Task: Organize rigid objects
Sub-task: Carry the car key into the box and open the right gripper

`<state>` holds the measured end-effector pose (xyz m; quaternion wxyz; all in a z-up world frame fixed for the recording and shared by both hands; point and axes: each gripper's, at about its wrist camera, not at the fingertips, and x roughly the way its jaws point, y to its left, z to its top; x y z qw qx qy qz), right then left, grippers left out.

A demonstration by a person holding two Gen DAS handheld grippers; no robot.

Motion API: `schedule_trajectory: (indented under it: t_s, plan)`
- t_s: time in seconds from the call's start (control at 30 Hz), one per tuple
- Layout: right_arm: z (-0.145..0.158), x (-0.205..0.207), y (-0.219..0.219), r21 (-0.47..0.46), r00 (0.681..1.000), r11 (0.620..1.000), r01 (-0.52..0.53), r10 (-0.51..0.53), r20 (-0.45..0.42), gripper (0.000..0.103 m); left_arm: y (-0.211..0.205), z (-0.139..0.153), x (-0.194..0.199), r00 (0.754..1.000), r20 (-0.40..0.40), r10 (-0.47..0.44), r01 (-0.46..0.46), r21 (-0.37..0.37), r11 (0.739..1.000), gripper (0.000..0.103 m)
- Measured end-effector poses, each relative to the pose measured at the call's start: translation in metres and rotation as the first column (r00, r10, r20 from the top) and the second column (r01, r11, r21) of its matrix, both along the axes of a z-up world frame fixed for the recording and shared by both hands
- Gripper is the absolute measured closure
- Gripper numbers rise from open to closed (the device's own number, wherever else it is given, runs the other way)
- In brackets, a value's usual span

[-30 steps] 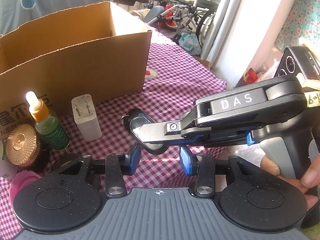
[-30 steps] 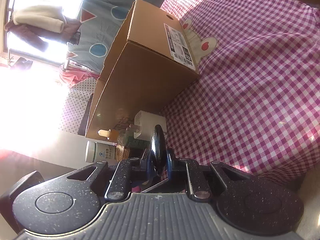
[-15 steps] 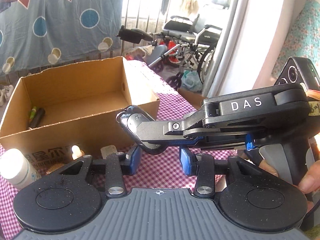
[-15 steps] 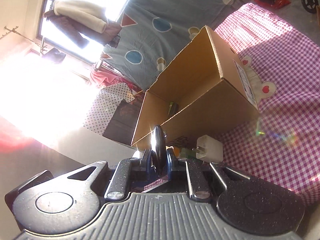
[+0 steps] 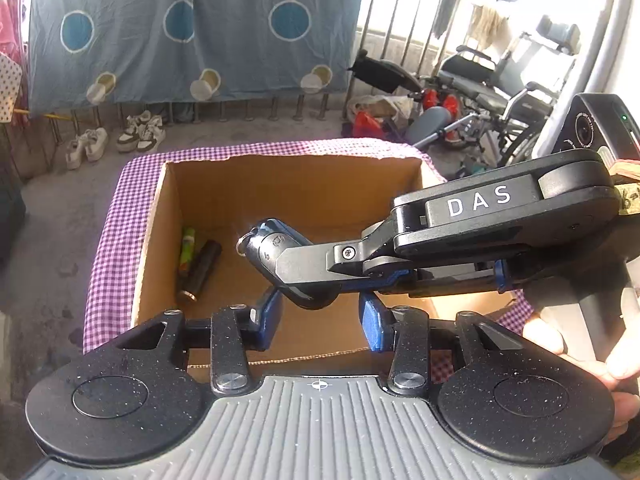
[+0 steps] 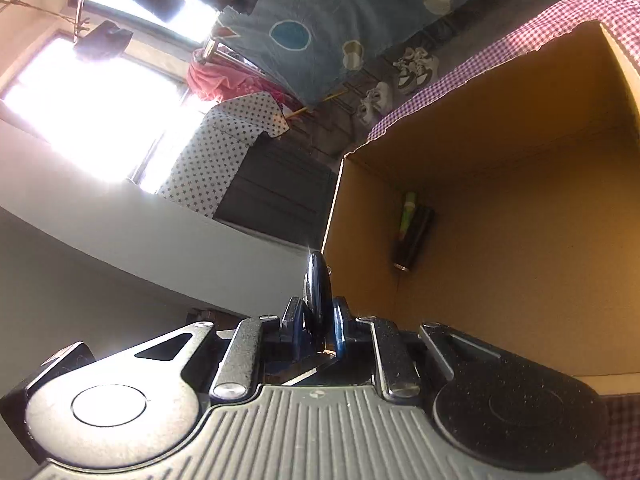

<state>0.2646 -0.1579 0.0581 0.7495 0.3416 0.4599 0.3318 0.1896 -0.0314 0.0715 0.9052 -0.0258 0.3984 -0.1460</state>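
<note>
My right gripper (image 5: 298,270) (image 6: 318,320) is shut on a flat black car key fob (image 5: 268,242) (image 6: 317,284) and holds it in the air over the open cardboard box (image 5: 156,216) (image 6: 520,92). Inside the box lie a black cylinder (image 5: 202,268) (image 6: 416,236) and a green-yellow tube (image 5: 187,250) (image 6: 406,212) by the left wall. My left gripper (image 5: 320,318) is open and empty, just below the right gripper's fingers, above the box's near edge.
The box stands on a purple checked tablecloth (image 5: 108,240) (image 6: 440,80). Beyond the table are grey floor, white shoes (image 5: 140,136), a blue curtain with dots and a wheelchair (image 5: 492,92). A hand (image 5: 580,340) holds the right gripper's handle.
Both grippers have risen from the table and moved forward over the box. The fob stays clamped in the right gripper. The bottles and charger in front of the box have dropped out of view.
</note>
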Motion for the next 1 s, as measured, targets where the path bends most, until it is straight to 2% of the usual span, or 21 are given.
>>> schedule_trajectory:
  t_s: [0.17,0.3,0.57,0.67,0.77,0.93,1.0]
  plan:
    - [-0.035,0.053,0.031,-0.06,0.986,0.998,-0.033,0.023,-0.164,0.086,0.026,-0.023,0.028,0.991,-0.105,0.078,-0.075,0.031,0.997,0.06]
    - [-0.058,0.078,0.05,-0.109,0.967,0.991,-0.071,0.042,-0.253,0.086,0.042,-0.021,0.023,0.991,-0.086,0.105,-0.103,0.021,0.994,0.056]
    - [-0.095,0.094,0.071,-0.161,0.923,0.979,-0.125,0.055,-0.382,0.083,0.052,-0.009,0.014,0.991,-0.05,0.128,-0.129,-0.012,0.992,0.053]
    - [-0.099,0.096,0.07,-0.183,0.921,0.977,-0.109,0.03,-0.387,0.083,0.055,-0.003,0.005,0.991,-0.033,0.132,-0.133,-0.041,0.99,0.052]
    - [-0.094,0.093,0.064,-0.162,0.928,0.983,-0.088,0.022,-0.371,0.08,0.055,0.004,-0.007,0.992,-0.008,0.127,-0.127,-0.068,0.99,0.051]
    - [-0.065,0.073,0.041,-0.124,0.955,0.991,-0.048,0.01,-0.295,0.079,0.055,0.019,-0.027,0.992,0.05,0.115,-0.109,-0.098,0.989,0.048]
    - [-0.052,0.06,0.028,-0.101,0.967,0.995,-0.022,-0.005,-0.256,0.079,0.051,0.028,-0.039,0.991,0.079,0.11,-0.1,-0.113,0.989,0.043]
